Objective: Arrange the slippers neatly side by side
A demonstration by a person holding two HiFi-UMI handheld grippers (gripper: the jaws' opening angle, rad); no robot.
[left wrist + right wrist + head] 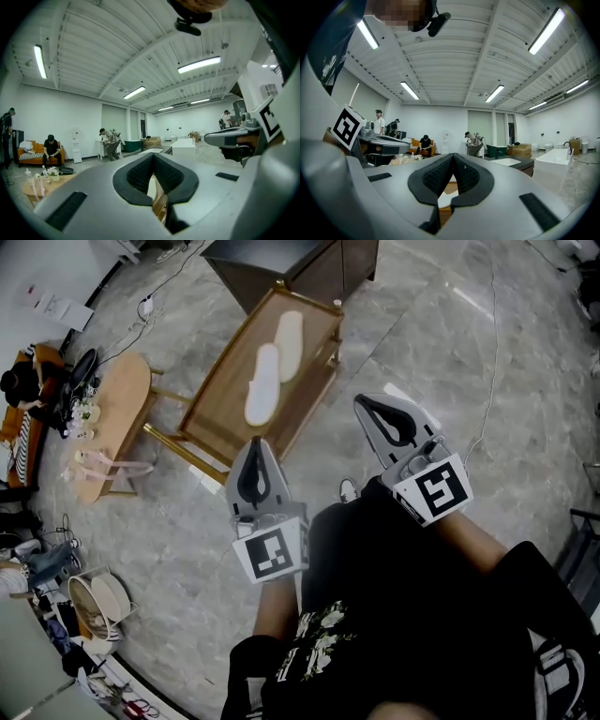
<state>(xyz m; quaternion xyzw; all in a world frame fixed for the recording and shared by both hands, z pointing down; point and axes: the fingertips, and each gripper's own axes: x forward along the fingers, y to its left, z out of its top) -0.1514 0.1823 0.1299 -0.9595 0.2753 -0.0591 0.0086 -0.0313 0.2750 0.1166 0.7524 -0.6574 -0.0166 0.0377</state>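
Two white slippers lie lengthwise on a low wooden table [217, 381] with a raised rim. The near slipper [262, 385] sits left of and behind the far slipper [289, 341], so their ends are staggered. My left gripper [255, 442] hovers just off the table's near edge, shut with nothing in it. My right gripper [362, 402] is off to the right of the table, also shut and empty. In the left gripper view the closed jaws [153, 156] point level over the table. The right gripper view shows its closed jaws [453, 156] the same way.
A round wooden side table [112, 418] stands to the left, a dark cabinet [291, 263] behind the table. Cables run over the marble floor [469, 343]. A basket [94, 601] sits at lower left. People sit and stand by the far wall [424, 143].
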